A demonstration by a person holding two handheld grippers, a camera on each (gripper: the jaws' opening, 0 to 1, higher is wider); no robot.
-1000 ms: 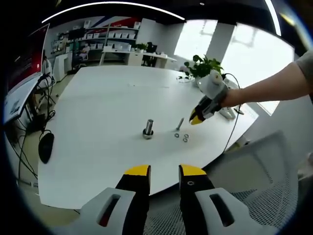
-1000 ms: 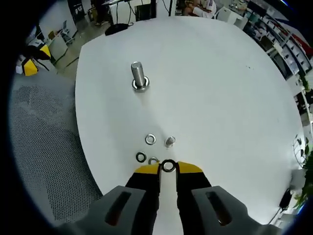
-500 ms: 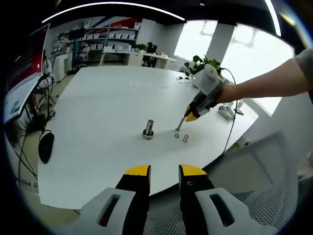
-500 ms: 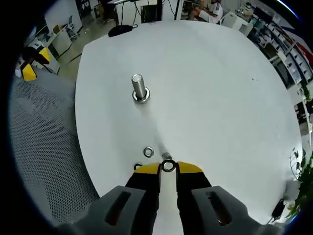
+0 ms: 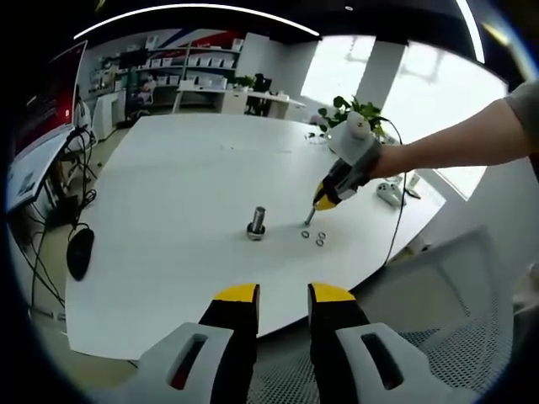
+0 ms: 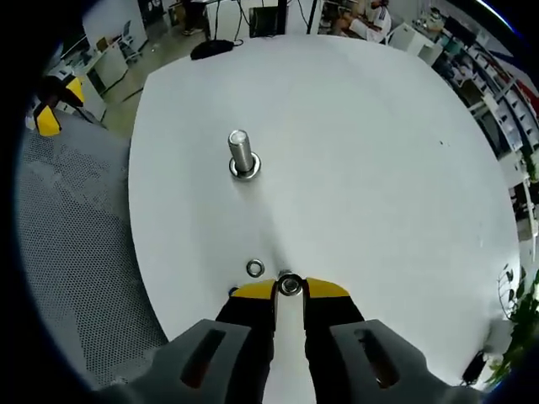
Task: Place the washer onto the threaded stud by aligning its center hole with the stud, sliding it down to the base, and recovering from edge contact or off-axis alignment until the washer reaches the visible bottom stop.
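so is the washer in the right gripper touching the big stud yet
Apart. The right gripper view shows the washer pinched at the right gripper tips, with a wide stretch of bare white table between it and the stud.

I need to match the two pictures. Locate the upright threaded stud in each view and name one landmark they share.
Left gripper view: the threaded stud stands near the picture's middle on the white table, left of the right claw.
Right gripper view: the stud stands upper left of centre, beyond the claw's tips.
Shared landmark: the loose washer lying on the table.
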